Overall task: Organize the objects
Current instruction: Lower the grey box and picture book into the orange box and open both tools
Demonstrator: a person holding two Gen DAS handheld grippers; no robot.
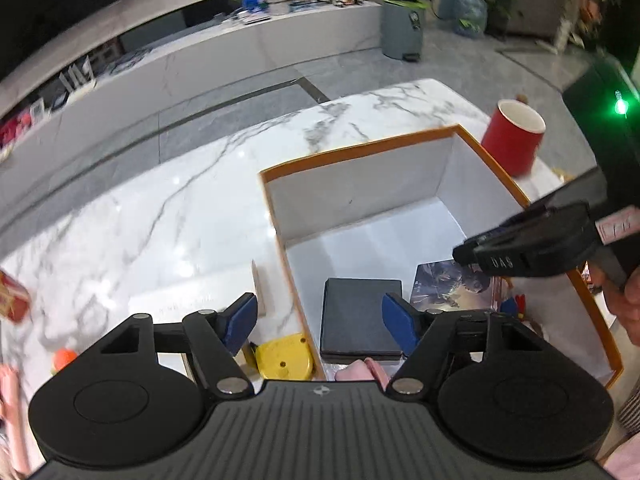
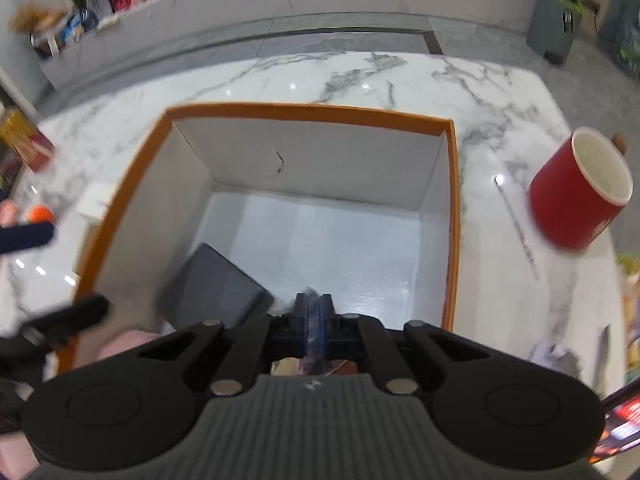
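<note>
Here, the right gripper [image 2: 314, 322] is pressing its blue-padded fingers [image 2: 326, 312] together on the edge of a thin printed card with a dark illustrated picture [image 1: 448, 286]; from the left wrist view that card is sitting low inside the box with the gripper's black tip [image 1: 470, 254] touching its upper corner. The left gripper [image 1: 318, 322] is hovering with its blue fingers [image 1: 240, 320] spread wide apart and gripping nothing, one finger outside the box wall, the other over the interior. Between them, a flat dark grey rectangular case [image 1: 362, 318] is lying on the white floor of the orange-rimmed cardboard box [image 1: 360, 150], just beside the card. A pink soft object [image 1: 360, 370] is showing at the near end of the box, partly hidden by the gripper body. A yellow rounded plastic item [image 1: 286, 354] is sitting just outside the box's left wall. Farther out, a red mug with a white interior [image 2: 582, 192] is standing on the white marble tabletop [image 2: 280, 80], right of the box.
</note>
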